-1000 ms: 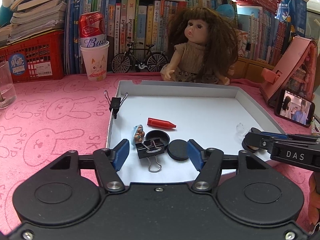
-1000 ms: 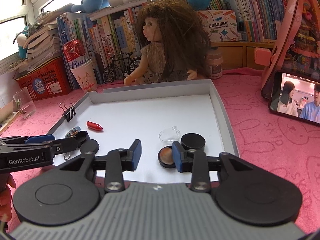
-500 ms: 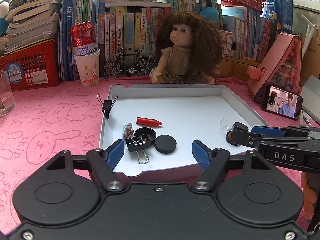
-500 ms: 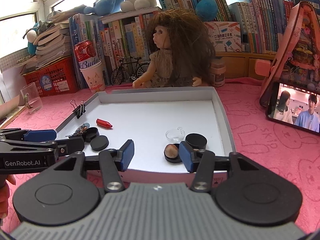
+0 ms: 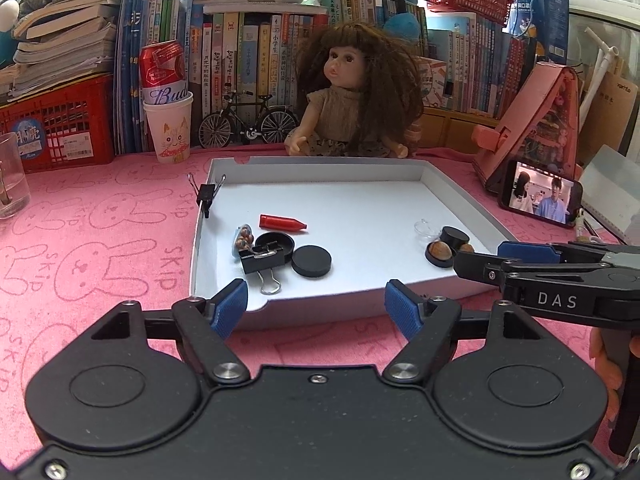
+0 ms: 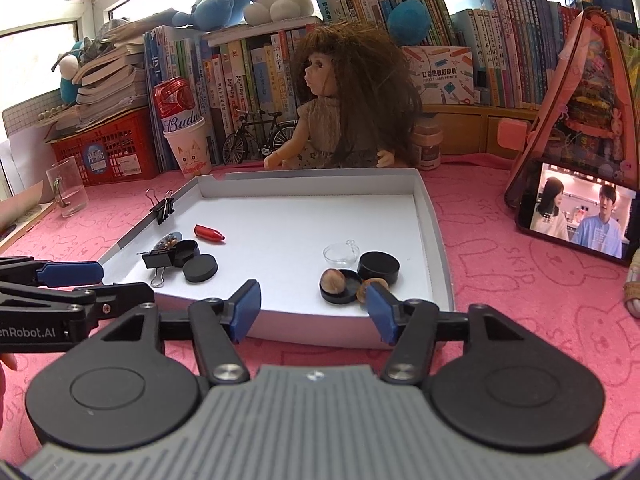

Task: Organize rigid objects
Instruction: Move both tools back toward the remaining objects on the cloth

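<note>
While both grippers hang before its near edge, the white tray (image 5: pixel 460 196) on the pink cloth (image 5: pixel 100 216) holds every small piece.

The left gripper (image 5: pixel 316 310) and right gripper (image 6: pixel 314 306) both gape wide, gripping nothing. At the tray's left lie a binder clip (image 5: pixel 262 258), an open black pot (image 5: pixel 276 242), its flat lid (image 5: pixel 312 261) and a red crayon (image 5: pixel 282 223); at the right, a black cap (image 6: pixel 378 267) beside a nut (image 6: pixel 334 281) resting in a shallow lid.

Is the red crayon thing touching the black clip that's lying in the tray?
Apart. The left wrist view shows bare white tray floor between the red crayon and the black clip; a black round cup sits between them.
</note>
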